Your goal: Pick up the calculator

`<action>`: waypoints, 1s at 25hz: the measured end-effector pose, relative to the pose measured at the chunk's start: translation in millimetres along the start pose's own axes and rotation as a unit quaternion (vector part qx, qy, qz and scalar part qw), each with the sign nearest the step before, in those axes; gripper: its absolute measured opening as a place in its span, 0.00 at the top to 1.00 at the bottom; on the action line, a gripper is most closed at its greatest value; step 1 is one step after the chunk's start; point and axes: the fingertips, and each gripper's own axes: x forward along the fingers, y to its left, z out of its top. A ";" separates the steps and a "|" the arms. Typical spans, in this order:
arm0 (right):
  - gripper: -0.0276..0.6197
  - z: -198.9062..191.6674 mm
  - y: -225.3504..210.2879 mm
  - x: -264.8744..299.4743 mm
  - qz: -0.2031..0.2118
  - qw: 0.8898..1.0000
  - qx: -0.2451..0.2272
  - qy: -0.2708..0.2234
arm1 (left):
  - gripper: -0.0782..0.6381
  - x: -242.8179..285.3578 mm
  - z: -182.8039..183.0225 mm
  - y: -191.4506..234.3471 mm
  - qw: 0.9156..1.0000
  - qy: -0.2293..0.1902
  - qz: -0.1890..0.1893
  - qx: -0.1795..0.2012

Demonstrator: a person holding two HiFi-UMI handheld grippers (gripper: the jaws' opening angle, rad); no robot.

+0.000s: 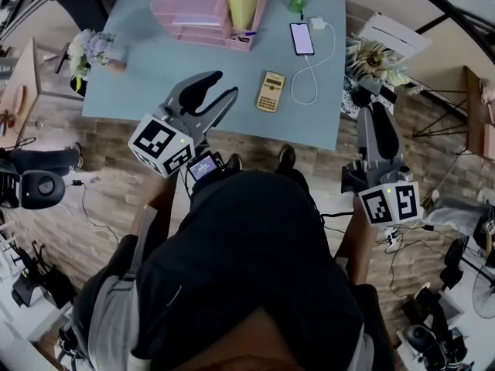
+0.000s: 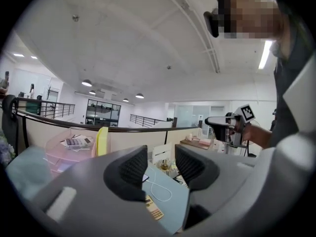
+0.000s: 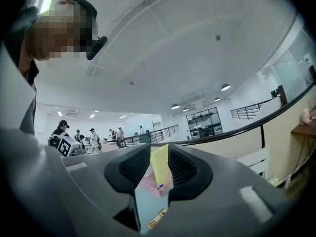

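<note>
You have not started the pick yet. The calculator lies flat and untouched on the worktop, near the phone, a little toward you and to the left of it, with the phone's white cable looping past its right side. Neither tool touches it, so the approach, the grip and the lift are all still to do.

Your left hand-held gripper hangs over the worktop's near edge, to the left of the phone and closer to you than it. It is held roughly level and angled forward and to the right, so the calculator shows low through its gap in the left gripper view. Its jaws stand a short way apart with nothing between them.

Your right hand-held gripper is well to the right of the phone and nearer you, off the worktop's corner and over the wooden floor. It points forward and about level. Its jaws leave only a narrow gap, and they are empty too. What shows through the gap in the right gripper view is the far-off yellow folder and the pink tray, not anything gripped.

I judge the left one the better placed to reach in, since it is the closer of the two.
</note>
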 end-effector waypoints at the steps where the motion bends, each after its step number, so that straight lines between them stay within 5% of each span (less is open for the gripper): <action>1: 0.81 2.2 -7.2 5.9 0.012 1.000 0.001 0.000 | 0.58 4.8 0.5 -1.6 1.000 0.001 0.010 -0.001; 13: 0.81 -3.7 -70.6 52.0 0.109 0.993 0.020 0.031 | 0.57 52.8 -23.3 -14.1 0.994 0.032 0.098 -0.029; 25: 0.81 -30.7 -117.9 67.6 0.134 0.988 0.040 0.072 | 0.53 111.5 -82.4 -9.1 0.984 0.085 0.140 -0.073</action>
